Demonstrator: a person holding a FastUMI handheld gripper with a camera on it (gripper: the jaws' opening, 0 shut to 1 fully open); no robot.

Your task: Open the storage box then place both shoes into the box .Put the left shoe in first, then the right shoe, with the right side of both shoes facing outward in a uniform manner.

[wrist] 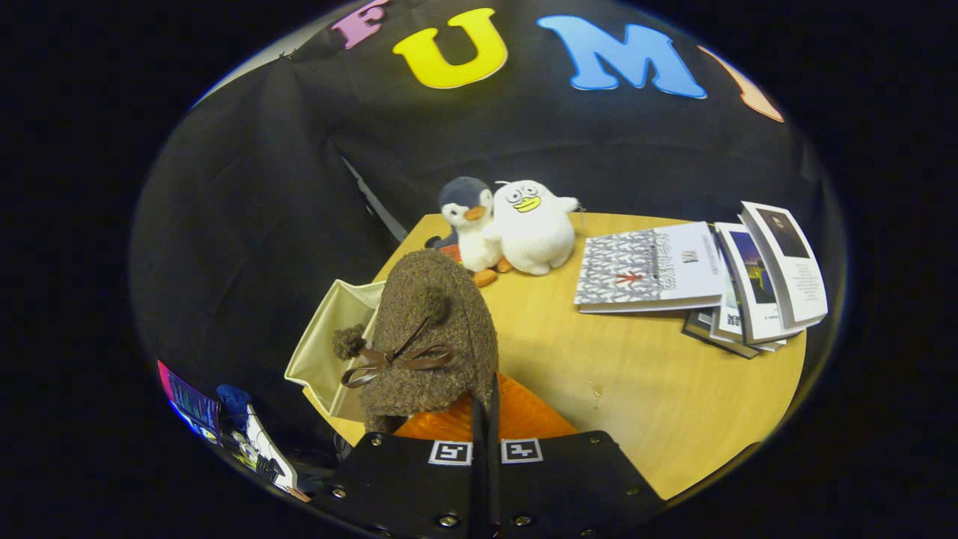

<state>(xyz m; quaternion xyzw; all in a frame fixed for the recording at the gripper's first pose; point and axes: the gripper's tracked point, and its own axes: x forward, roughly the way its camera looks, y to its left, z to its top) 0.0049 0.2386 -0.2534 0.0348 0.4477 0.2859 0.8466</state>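
A brown fuzzy shoe (430, 329) with a dark ribbon bow and two pompoms hangs just ahead of my fingers, toe pointing away. My gripper (488, 389) is shut on the shoe's rear edge, and its orange fingers (531, 419) are pressed almost together. Left of the shoe and partly behind it stands the cream fabric storage box (325, 348). It is open at the table's left edge, and the part of its inside that shows holds nothing. Whether this is the left or the right shoe I cannot tell.
Two plush penguins (516, 224) sit at the far edge of the round wooden table (636, 374). Several books and booklets (711, 277) lie fanned out on the right. Bare tabletop stretches between the shoe and the books.
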